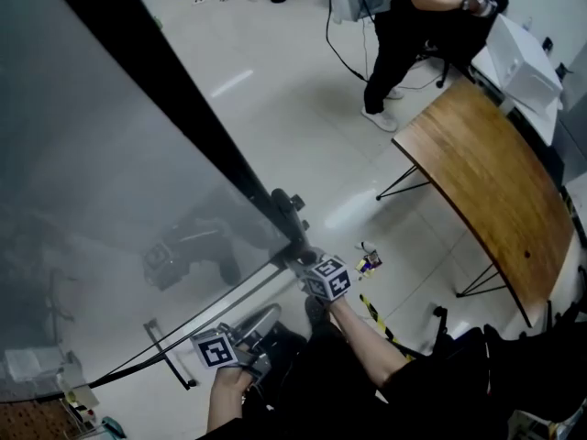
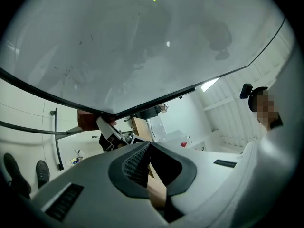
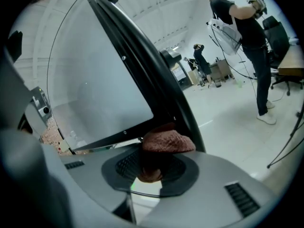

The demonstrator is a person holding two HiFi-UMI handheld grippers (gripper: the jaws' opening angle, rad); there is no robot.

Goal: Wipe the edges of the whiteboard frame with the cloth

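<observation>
One reddish-brown, nubbly cloth (image 3: 167,140) is pinched in the right gripper (image 3: 152,167). Its jaws are clamped on the cloth's lower part, and the rest bulges out past their tips. The bulge presses against the black frame (image 3: 154,75) of the single glossy grey whiteboard (image 3: 99,80), just beside the board's lower corner, where the side rail meets the bottom rail.

In the head view the right gripper (image 1: 307,259) sits at that same corner of the frame (image 1: 183,99). The only print on its cube is a black-and-white square marker.

The second tool, the left gripper (image 2: 149,148), has its jaws drawn together at the tips with nothing between them. It is below the bottom rail and apart from it.

Farther out on the pale tiled floor (image 1: 275,108) stands one curved brown wooden table (image 1: 486,172). Near its far end stands one person in dark clothes and white shoes (image 1: 394,35).
</observation>
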